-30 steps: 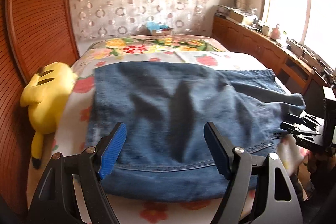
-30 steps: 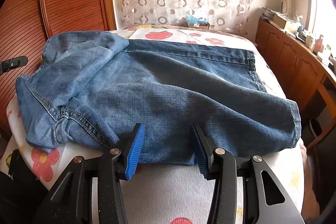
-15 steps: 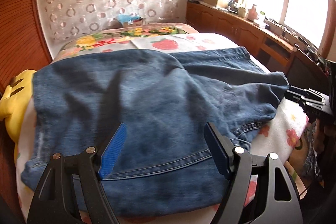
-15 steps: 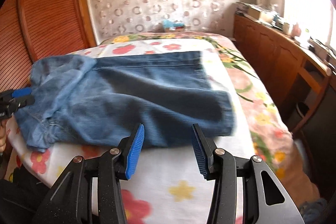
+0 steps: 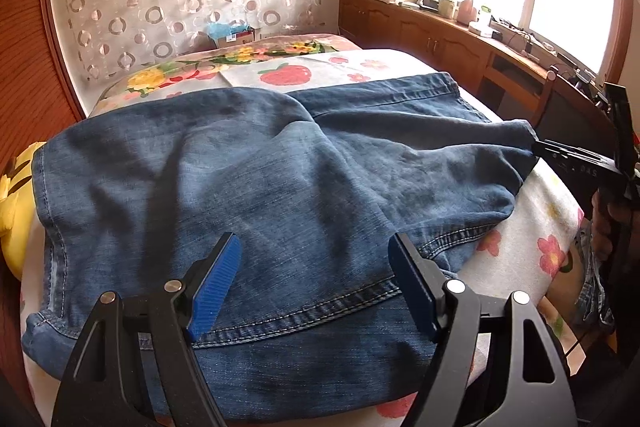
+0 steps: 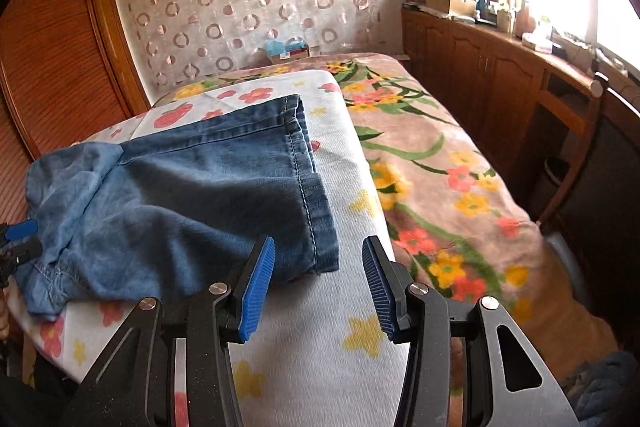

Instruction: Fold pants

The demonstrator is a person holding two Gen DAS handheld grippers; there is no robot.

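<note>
Blue denim pants (image 5: 248,195) lie folded and rumpled on a floral bed cover. My left gripper (image 5: 312,283) is open and empty, hovering just above the waistband seam at the near edge. In the right wrist view the pants (image 6: 180,199) lie to the left, their hem end (image 6: 316,211) just ahead of my right gripper (image 6: 318,283), which is open and empty over the white cover. The right gripper also shows in the left wrist view (image 5: 576,159), close to a fold of denim at the right.
A yellow plush toy (image 5: 16,187) lies at the bed's left edge by a wooden panel (image 6: 60,47). A wooden cabinet (image 6: 500,67) with clutter runs under the window on the right. A small box (image 6: 286,51) sits at the bed's head.
Both grippers have swung rightward along the bed. The right gripper now looks at the hem end of the pants instead of their long side. Both stay open.
</note>
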